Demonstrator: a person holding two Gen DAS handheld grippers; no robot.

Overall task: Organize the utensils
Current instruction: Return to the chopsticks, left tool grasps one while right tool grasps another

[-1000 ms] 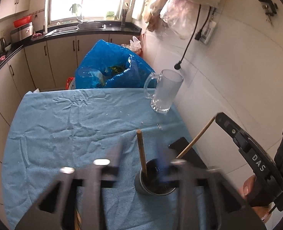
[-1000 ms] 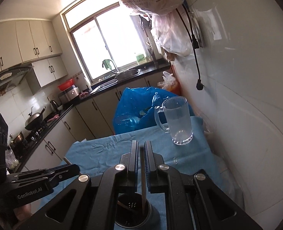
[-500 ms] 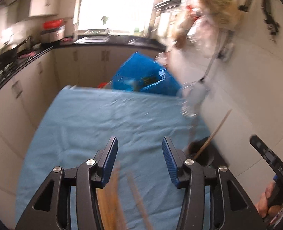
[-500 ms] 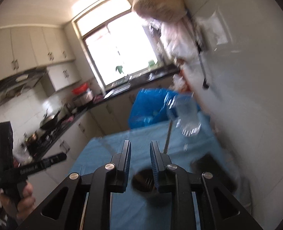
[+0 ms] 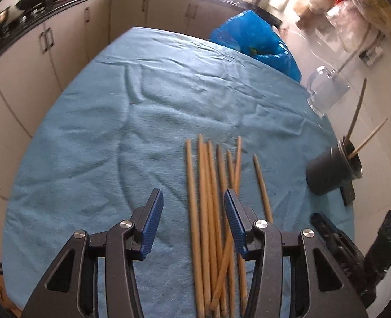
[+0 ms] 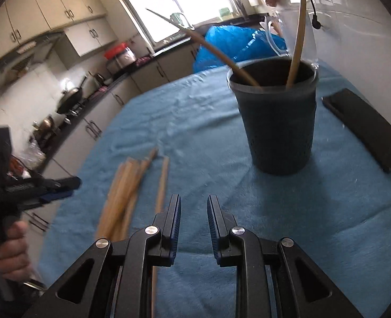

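Wooden chopsticks (image 5: 208, 212) lie in a loose bundle on the blue cloth (image 5: 102, 132) that covers the desk; about eight sticks can be counted, though they overlap and the count is uncertain. One stick (image 5: 261, 185) lies just apart on the bundle's right. Two more chopsticks (image 6: 296, 47) stand tilted in the dark cup (image 6: 277, 122), which sits upright on the cloth near the wall, well apart from the bundle.

One left hand-held gripper (image 5: 192, 212) hangs over the near end of the bundle, its blue-padded jaws parted with several sticks lying beneath the gap and nothing gripped. One right hand-held gripper (image 6: 194, 220) points toward the cup, its jaws narrowly apart and empty; the single stick passes just left of its left finger.

One flat black slab (image 6: 365, 129) lies beside the cup. One glass mug (image 5: 325, 92) stands beyond it, and one blue plastic bag (image 5: 253, 39) rises past the desk's far edge. Writing on the left hand-held gripper's body is too blurred to read.
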